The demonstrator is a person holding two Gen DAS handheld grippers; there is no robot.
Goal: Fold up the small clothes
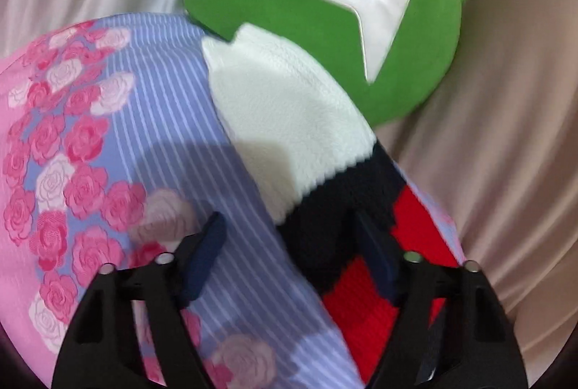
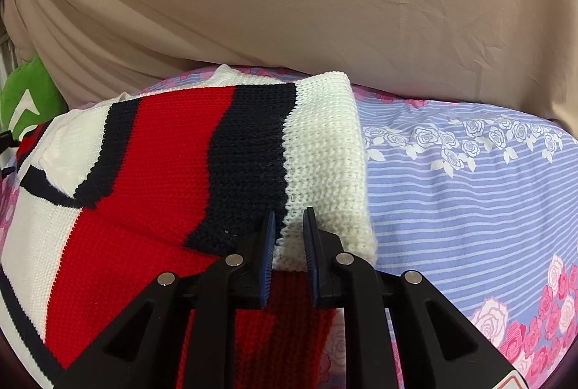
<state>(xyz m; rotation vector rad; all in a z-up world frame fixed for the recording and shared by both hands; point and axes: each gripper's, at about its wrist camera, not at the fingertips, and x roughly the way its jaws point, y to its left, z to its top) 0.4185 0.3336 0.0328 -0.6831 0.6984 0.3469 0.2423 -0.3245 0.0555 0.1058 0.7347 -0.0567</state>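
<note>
At the far left of the right wrist view, a green cushion is sitting just beyond the sweater's left end. The sweater, knitted in red, navy and white, is lying across a striped, rose-printed bedsheet, and it looks partly folded, with a white band doubled over at its right side. The fold seems to be midway.

The left gripper is hovering with its jaws apart over the sweater's navy and red part; nothing is being pinched between them, and whether they touch the knit is unclear in the blur. The right gripper is clamping the white knit edge near the navy stripe, jaws nearly together on the fabric.

Next, the left gripper probably needs to take a matching edge so both can carry the fold over evenly.

To the right, the bedsheet is lying open and flat, offering room to lay the fold. A beige cloth is rising behind, limiting reach there.
</note>
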